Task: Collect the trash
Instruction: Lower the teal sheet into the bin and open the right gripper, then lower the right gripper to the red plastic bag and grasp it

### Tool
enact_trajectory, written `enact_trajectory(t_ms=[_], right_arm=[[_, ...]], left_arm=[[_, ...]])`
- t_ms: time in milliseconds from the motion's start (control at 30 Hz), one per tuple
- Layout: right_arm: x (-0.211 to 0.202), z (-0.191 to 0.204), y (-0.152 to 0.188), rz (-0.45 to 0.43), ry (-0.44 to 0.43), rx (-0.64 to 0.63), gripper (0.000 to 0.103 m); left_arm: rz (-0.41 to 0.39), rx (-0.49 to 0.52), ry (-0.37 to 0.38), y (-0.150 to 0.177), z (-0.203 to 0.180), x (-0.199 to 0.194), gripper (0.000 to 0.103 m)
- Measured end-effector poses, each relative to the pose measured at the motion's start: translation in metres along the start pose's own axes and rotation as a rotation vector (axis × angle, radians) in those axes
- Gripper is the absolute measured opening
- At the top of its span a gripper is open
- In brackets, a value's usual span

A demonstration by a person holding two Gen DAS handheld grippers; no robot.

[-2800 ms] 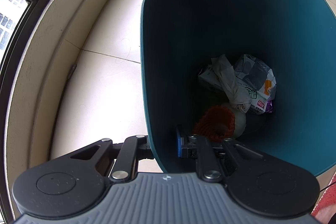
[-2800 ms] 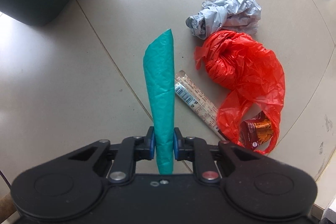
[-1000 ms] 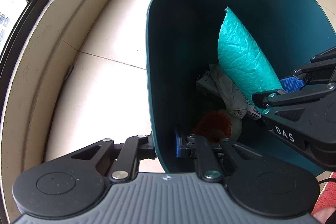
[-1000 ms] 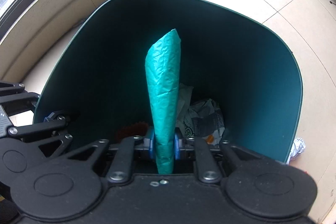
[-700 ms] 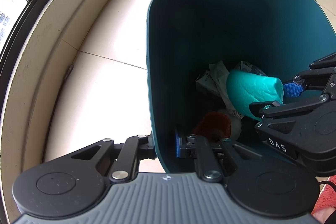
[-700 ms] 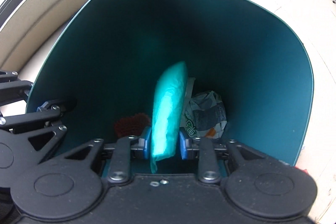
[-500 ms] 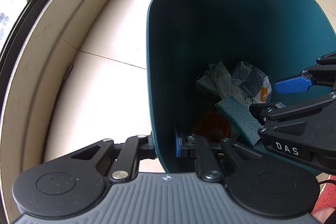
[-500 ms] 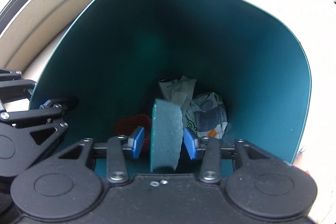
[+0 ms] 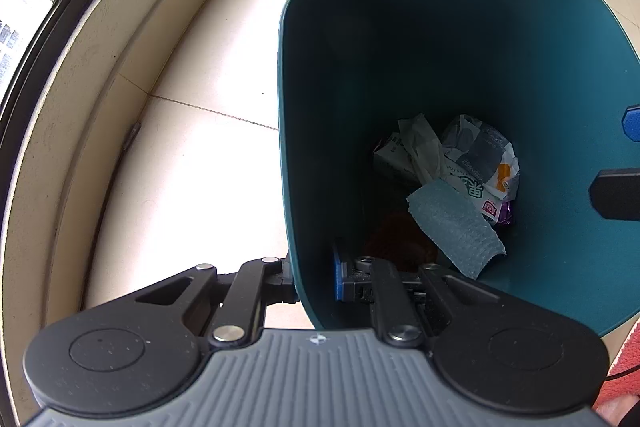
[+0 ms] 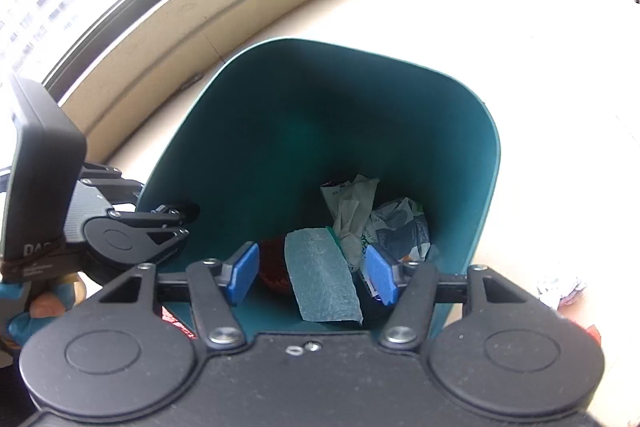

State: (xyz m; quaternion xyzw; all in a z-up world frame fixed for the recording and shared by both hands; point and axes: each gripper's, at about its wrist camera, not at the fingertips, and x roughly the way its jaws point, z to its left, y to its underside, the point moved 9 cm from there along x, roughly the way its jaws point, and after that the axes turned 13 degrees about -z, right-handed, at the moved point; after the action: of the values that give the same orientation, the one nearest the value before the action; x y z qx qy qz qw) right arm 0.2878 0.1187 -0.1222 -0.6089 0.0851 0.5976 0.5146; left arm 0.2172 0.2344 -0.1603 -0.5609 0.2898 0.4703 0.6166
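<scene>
While my left tongs [image 9: 314, 277] stay clamped on the near wall of the teal bin [image 9: 500, 39], one finger outside and the blue pad inside, they steady it so that what I drop goes in and the bin cannot tip. From this left view the teal bubble mailer [image 9: 454, 229] lies flat at the bottom, leaning on the crumpled printed wrappers [image 9: 478, 163] and a wad of pale paper, with something dark red beside it. Only the tips of my right tongs [image 9: 624, 163] show at the edge here, too little to read their gap.

Seen from the right view, my right tongs [image 10: 312, 275] stand wide above the bin; their jaws have just been opening and nothing is between the blue pads. The mailer [image 10: 322, 275] rests far below them, already let go. This view alone shows my left hand [image 10: 48, 301] on its handle at the rim, and more trash on the floor [image 10: 540, 67] at the right: a crumpled grey piece [image 10: 560, 289] that I judge comes next.
</scene>
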Motion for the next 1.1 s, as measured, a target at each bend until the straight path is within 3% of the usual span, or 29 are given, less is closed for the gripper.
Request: enact_trajectory(t_ms=[233,467,767,1100], right_arm=[[-0.052,-0.051,-0.013,-0.110,0.032,0.105,0.069],[-0.081,-0.145,0.014,-0.160,0.178,0.240,0.079],[-0.068,-0.262,0.084,-0.084,0.366,0.458,0.084],[-0.044,-0.314,0.144,0.027,0.519,0.525,0.085]], left_arm=[[0.002,0.002,-0.002,0.000,0.000,0.000,0.014],[0.004,0.004,-0.004,0.001,0.000,0.001,0.014],[0.008,0.019,-0.021,0.000,-0.002,0.002,0.015],[0.012,0.020,-0.035,-0.001,-0.005,0.003,0.016]])
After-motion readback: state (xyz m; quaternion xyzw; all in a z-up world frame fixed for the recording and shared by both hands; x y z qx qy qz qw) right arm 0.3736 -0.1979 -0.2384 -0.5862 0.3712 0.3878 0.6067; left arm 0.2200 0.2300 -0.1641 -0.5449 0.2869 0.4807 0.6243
